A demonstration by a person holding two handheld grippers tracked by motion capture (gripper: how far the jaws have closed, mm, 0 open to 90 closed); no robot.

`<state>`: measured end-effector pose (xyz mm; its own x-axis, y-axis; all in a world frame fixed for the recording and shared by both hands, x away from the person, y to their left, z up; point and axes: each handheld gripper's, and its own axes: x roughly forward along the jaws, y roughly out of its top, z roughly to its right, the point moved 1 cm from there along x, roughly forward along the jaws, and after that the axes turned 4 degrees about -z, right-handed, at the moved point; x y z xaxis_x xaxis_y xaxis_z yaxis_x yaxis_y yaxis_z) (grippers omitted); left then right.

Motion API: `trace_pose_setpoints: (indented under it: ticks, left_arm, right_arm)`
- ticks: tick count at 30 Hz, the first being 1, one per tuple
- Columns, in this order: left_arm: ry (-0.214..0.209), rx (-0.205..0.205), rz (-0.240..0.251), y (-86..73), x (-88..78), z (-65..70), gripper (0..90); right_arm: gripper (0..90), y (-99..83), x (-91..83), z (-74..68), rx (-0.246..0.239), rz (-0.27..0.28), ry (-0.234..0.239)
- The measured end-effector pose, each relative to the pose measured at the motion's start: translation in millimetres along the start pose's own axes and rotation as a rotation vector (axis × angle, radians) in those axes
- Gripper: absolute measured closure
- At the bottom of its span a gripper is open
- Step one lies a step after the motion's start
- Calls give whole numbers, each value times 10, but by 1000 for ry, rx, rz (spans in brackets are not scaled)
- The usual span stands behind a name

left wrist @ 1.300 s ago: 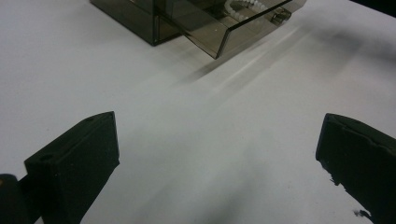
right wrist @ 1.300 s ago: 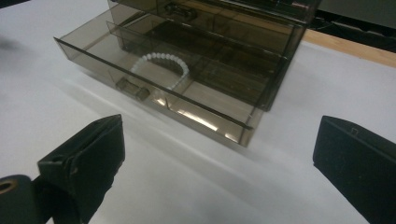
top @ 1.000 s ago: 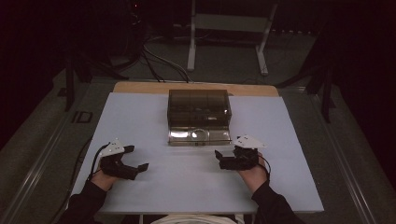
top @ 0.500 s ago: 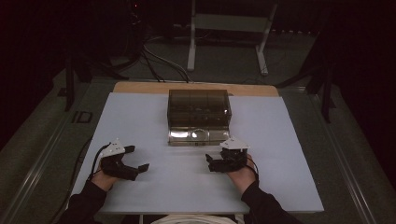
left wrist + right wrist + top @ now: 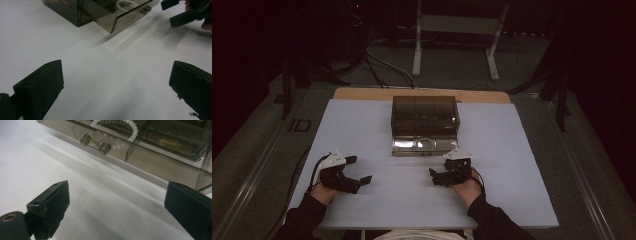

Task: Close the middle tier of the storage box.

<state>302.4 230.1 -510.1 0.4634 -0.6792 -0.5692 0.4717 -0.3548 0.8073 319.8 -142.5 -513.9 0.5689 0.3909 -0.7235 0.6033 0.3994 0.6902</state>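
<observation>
A smoky transparent drawer box [image 5: 425, 116] stands at the middle of the white table [image 5: 362, 130]. Its bottom drawer [image 5: 420, 146] is pulled out toward me, with a small clear handle [image 5: 96, 144] on its front and a white bead necklace [image 5: 130, 127] inside. My left gripper [image 5: 357, 172] rests open low on the table at the left, far from the box [image 5: 100, 12]. My right gripper [image 5: 436, 176] is open just in front of the drawer's right half, jaws wide apart with nothing between them; it shows far off as the other gripper [image 5: 180, 15] in the left gripper view.
A wooden strip [image 5: 422, 93] edges the table's far side. Beyond it are floor cables [image 5: 382, 60] and a metal stand [image 5: 457, 35]. Bare white table surface lies on both sides of the box and between the grippers.
My right gripper has slid left along the table, from the box's right corner to in front of the drawer. The left gripper has stayed put.
</observation>
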Motion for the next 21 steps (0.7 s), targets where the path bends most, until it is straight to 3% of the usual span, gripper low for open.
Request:
trace_pose_setpoints:
  ticks: [5, 9, 14, 21]
  left_arm:
    - [-3, 0, -5, -5, 11, 0, 9]
    - [-7, 2, -4, -7, 20, 6, 9]
    - [-10, 0, -7, -13, 26, 4, 9]
    - [-11, -8, -2, -14, 26, -6, 9]
  right_arm:
    - [58, -4, 20, 4, 6, -7, 11]
    - [145, -7, 27, 16, 9, -7, 18]
    - [166, -4, 42, 20, 9, -15, 32]
    - [265, 36, 28, 23, -1, -5, 53]
